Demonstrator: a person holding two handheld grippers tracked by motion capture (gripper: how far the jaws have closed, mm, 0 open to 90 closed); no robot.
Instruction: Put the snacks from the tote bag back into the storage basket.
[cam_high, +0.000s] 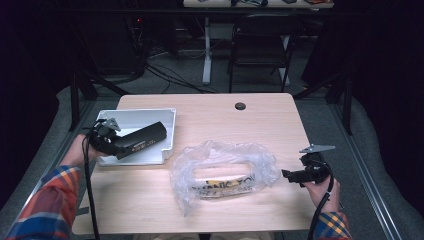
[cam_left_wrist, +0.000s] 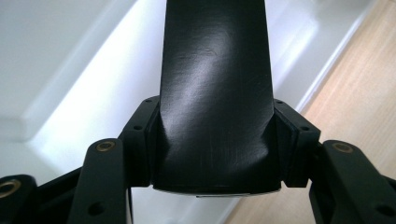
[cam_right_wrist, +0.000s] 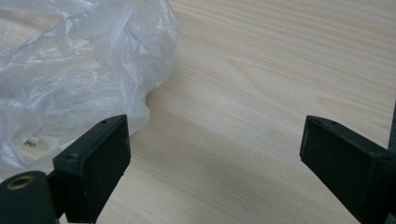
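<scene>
My left gripper (cam_high: 120, 149) is shut on one end of a long black box (cam_high: 144, 139), which it holds over the white tray (cam_high: 135, 118) at the table's left. In the left gripper view the black box (cam_left_wrist: 215, 93) runs up between the two pads, with the white tray (cam_left_wrist: 70, 60) beneath it. My right gripper (cam_high: 289, 175) stands open at the table's right, just beside a crumpled clear plastic bag (cam_high: 222, 170) with print on it. In the right gripper view its pads (cam_right_wrist: 100, 158) are wide apart over bare wood, the plastic bag (cam_right_wrist: 79, 60) at upper left.
The wooden table (cam_high: 225, 117) has a dark round grommet (cam_high: 240, 106) near its far edge. Behind it stand a folding chair (cam_high: 260, 45) and a desk leg (cam_high: 206, 50) with cables on the floor. Dark padded framing flanks both sides.
</scene>
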